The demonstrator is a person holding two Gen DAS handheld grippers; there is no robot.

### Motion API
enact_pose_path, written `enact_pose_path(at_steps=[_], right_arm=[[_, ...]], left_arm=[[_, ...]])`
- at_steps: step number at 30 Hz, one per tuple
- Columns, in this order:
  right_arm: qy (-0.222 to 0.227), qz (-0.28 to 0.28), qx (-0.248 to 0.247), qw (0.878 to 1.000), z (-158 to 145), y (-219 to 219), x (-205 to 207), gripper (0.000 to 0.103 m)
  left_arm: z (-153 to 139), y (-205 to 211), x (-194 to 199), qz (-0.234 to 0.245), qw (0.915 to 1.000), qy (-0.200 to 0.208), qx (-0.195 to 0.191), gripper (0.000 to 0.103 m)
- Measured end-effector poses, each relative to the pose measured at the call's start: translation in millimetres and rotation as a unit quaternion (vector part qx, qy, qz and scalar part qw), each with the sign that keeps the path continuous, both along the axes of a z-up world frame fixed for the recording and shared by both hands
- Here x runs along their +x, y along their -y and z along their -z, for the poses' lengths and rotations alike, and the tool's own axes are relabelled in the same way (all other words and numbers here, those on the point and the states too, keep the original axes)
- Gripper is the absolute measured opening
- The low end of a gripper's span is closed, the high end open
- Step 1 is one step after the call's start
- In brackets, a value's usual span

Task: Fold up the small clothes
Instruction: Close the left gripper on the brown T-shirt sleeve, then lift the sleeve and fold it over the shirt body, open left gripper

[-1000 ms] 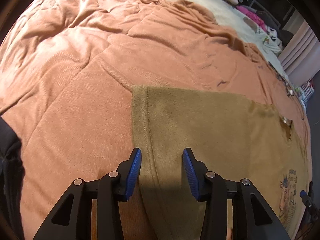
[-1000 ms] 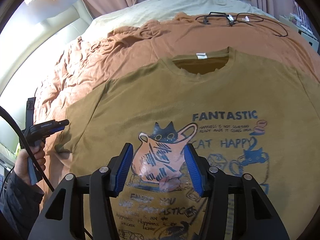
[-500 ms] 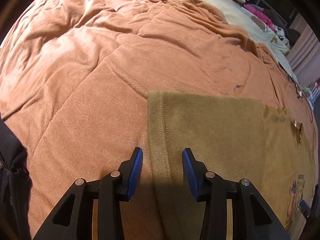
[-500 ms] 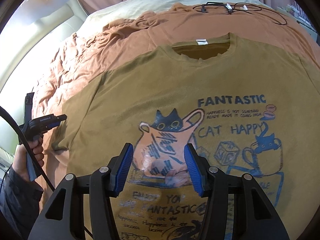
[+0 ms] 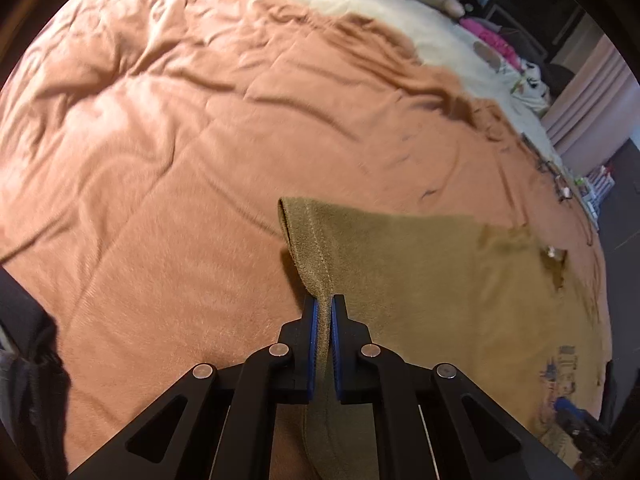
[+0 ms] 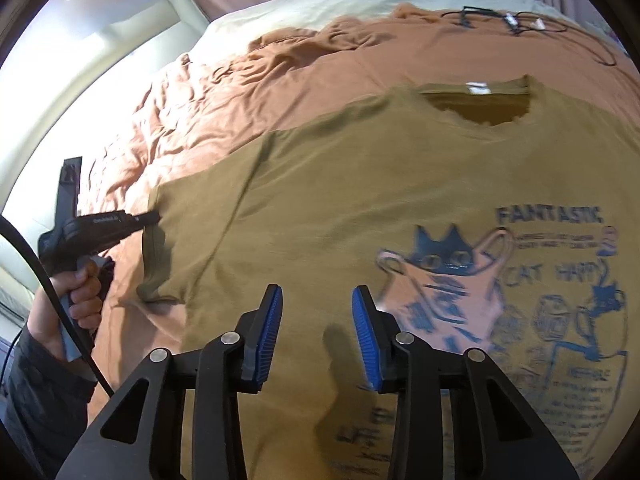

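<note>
The left tool (image 5: 325,304) is clenched on the hem of the sleeve (image 5: 308,240), and the cloth rises a little from the bed (image 5: 160,140). From this tool the olive T-shirt (image 6: 340,184) spreads toward 3 o'clock, its long axis from hem to collar (image 6: 480,96). The right tool (image 6: 317,300) is released, hovering over the chest, so the fold should go toward 3 o'clock.

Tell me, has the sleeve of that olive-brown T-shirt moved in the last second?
Yes. The olive-brown T-shirt's sleeve hem, earlier flat on the orange blanket, is now pinched in the left gripper and lifted off it.
</note>
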State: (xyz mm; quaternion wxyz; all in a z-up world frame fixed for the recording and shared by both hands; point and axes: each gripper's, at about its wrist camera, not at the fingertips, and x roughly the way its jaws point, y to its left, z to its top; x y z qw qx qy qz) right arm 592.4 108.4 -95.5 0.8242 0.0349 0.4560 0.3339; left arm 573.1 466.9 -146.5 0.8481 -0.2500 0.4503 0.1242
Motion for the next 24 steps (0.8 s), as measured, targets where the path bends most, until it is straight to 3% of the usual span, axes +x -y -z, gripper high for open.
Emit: enact_pose_path(at_steps=[13, 17, 19, 24], right_arm=[[-0.079, -0.011, 0.083, 0.993, 37.4, -43.8, 32.9, 0.028], [-0.105, -0.019, 0.102, 0.989, 53.4, -57.0, 38.9, 0.028], [-0.123, -0.023, 0.108, 0.986, 62.6, -63.2, 41.6, 0.02], [-0.149, -0.028, 0.123, 0.981, 74.5, -63.9, 44.5, 0.018]], left_arm=[[-80.4, 41.6, 5.6, 0.047, 0.997, 0.062, -0.003, 0.006], [-94.0, 55.7, 6.7, 0.061, 0.9958, 0.069, -0.002, 0.006], [-99.5, 62.9, 7.5, 0.068, 0.9953, 0.069, -0.001, 0.006], [-107.3, 79.4, 8.9, 0.083, 0.994, 0.071, -0.004, 0.006]])
